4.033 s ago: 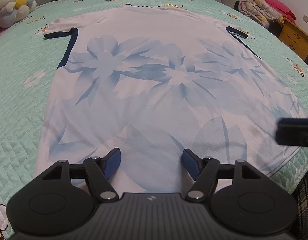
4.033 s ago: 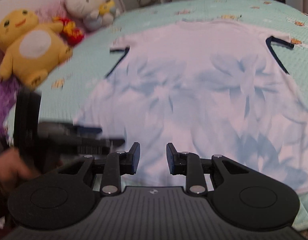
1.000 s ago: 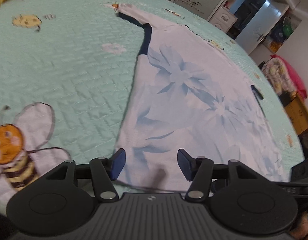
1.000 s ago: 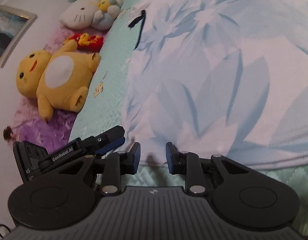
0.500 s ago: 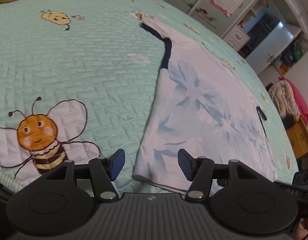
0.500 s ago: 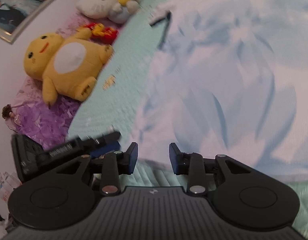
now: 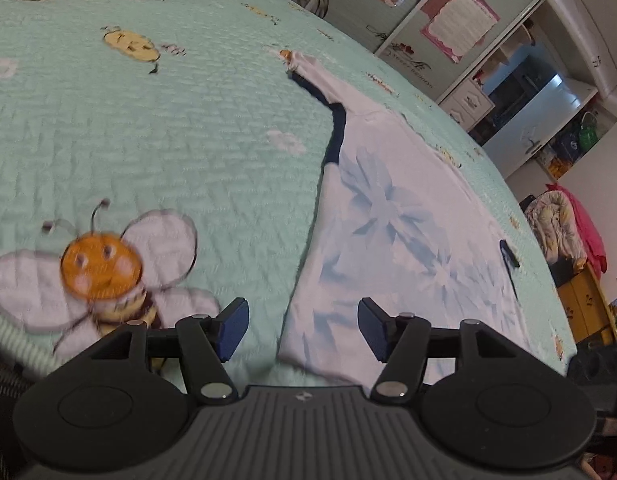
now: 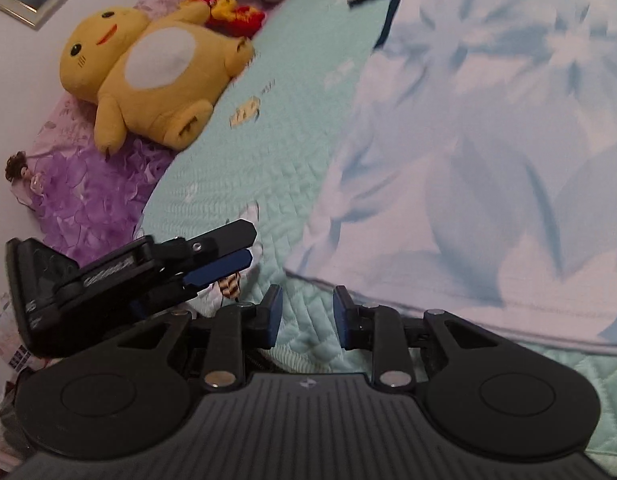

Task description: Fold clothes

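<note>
Lying flat on the mint-green quilted bedspread (image 7: 196, 128), the white short-sleeved T-shirt with pale blue flower print and navy trim (image 7: 396, 232) is spread face-up so that its edges can be reached from the bed's side. Its lower left hem corner sits just ahead of the left gripper (image 7: 300, 328), between the two blue pads; the jaws are opening and stand wide, with nothing gripped, and whether the pads touch the cloth cannot be told. This placement suits a pinch on that corner.

Further along the same hem, the right gripper (image 8: 306, 316) hovers with bare bedspread between its pads; the hem lies just ahead and to its right. Its jaws are closing but grip nothing. A yellow plush toy (image 8: 148, 72) rests well away, ahead and left.
</note>
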Demonstrator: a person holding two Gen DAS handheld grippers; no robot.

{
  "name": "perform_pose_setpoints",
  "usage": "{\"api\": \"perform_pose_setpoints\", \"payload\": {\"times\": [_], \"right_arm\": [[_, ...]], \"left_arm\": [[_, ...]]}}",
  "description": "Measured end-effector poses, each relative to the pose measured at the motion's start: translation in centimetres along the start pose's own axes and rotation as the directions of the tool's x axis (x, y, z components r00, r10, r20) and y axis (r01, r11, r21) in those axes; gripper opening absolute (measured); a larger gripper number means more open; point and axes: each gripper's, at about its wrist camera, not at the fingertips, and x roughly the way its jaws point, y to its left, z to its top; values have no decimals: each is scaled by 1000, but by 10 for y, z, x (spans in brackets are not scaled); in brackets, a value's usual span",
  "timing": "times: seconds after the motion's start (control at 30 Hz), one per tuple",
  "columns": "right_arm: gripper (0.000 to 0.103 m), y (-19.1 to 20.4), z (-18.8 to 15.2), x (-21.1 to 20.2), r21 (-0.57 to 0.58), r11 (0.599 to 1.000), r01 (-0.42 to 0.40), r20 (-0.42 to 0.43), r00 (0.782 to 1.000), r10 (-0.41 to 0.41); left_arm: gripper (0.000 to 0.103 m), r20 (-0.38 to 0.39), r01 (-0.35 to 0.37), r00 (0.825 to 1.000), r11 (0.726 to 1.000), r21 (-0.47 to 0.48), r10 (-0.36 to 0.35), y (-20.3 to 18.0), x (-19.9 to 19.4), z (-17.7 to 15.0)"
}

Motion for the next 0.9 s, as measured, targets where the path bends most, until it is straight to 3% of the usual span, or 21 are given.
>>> {"api": "perform_pose_setpoints", "payload": {"times": [0.17,0.33,0.5,0.6,0.67,0.73,0.83,0.9], "right_arm": [[30,1,20,-43,-5,996,94,136,986,-92],[30,4,55,-75,-57,971,231,276,939,-207],[31,25,119,-72,-194,916,351,364,893,-265],[43,45,164,-62,-292,864,410,416,868,-271],[44,61,192,-49,-363,817,448,442,855,-272],[45,77,215,-32,-439,755,486,461,844,-275],[50,99,240,-1,-550,639,538,479,830,-286],[50,108,254,20,-598,585,548,476,830,-291]], "left_arm": [[65,-2,33,999,999,42,-33,-8,44,37],[65,-34,94,995,994,58,-92,-17,104,63],[65,-37,108,994,993,44,-106,-19,148,85],[68,-12,121,993,993,11,-121,-17,166,97],[70,-4,135,991,991,16,-135,-19,176,100],[74,9,155,988,987,42,-155,-20,179,99],[74,17,188,982,979,73,-190,-20,180,98],[73,10,209,978,976,64,-210,-18,183,101]]}}
